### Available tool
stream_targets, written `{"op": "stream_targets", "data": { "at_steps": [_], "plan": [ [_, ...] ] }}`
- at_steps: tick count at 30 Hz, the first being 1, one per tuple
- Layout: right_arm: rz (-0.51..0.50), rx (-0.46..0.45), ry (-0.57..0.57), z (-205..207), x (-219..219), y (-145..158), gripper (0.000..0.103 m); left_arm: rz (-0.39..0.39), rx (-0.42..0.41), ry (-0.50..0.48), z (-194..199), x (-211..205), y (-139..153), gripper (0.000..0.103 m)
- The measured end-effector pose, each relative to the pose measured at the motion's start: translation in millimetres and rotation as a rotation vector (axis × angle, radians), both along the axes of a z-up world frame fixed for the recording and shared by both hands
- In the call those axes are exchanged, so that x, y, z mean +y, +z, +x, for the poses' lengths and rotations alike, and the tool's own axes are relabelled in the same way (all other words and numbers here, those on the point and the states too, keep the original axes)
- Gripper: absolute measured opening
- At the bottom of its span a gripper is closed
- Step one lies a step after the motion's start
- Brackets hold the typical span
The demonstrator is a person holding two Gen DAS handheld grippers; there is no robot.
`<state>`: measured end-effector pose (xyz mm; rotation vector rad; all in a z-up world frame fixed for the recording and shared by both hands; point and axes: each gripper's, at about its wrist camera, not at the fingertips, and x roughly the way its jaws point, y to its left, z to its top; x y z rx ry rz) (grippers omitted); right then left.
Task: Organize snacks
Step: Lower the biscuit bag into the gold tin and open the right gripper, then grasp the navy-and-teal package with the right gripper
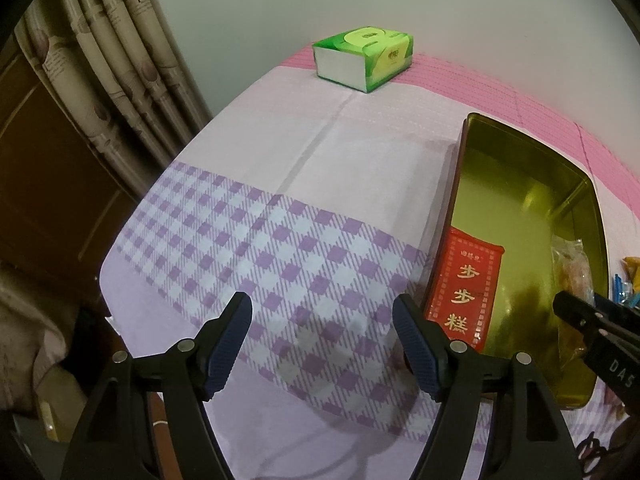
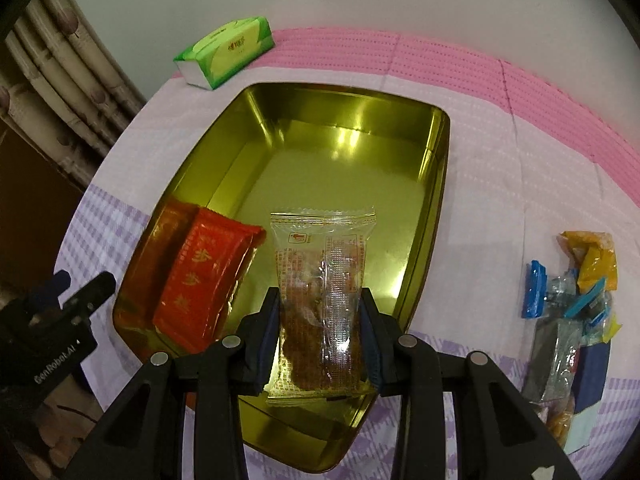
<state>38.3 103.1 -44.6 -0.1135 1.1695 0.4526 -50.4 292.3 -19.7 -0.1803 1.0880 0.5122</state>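
Note:
A gold metal tin (image 2: 424, 184) stands open on the table; it also shows in the left wrist view (image 1: 520, 184). A red snack packet (image 2: 200, 276) lies in its near left corner, seen too in the left wrist view (image 1: 464, 288). My right gripper (image 2: 322, 320) is shut on a clear snack packet (image 2: 324, 280) with brown pieces, held over the tin's near part. My left gripper (image 1: 322, 340) is open and empty above the checked cloth, left of the tin.
A green tissue pack (image 2: 226, 52) lies at the table's far edge, also in the left wrist view (image 1: 364, 58). A pile of several loose snack packets (image 2: 572, 320) lies right of the tin. Curtains (image 1: 112, 80) and a wooden cabinet stand at the left.

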Motion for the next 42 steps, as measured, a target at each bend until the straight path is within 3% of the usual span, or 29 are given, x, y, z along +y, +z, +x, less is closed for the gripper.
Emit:
{"op": "stream_targets", "data": {
  "at_steps": [17,29,42],
  "plan": [
    [-0.111,-0.07,0.013,3.3,-3.5,-4.8,0.035,-0.022,-0.003,-0.015,1.2,-2.7,-2.6,0.074],
    [-0.086,-0.06,0.007,4.0,-5.8,0.0,0.037,-0.032,-0.013,-0.027,1.6,-5.3,-0.7,0.074],
    [-0.002,-0.09,-0.013,-6.9,-39.4,34.1,0.041,-0.018,-0.014,-0.03,2.7,-7.7,1.2,0.075]
  ]
}}
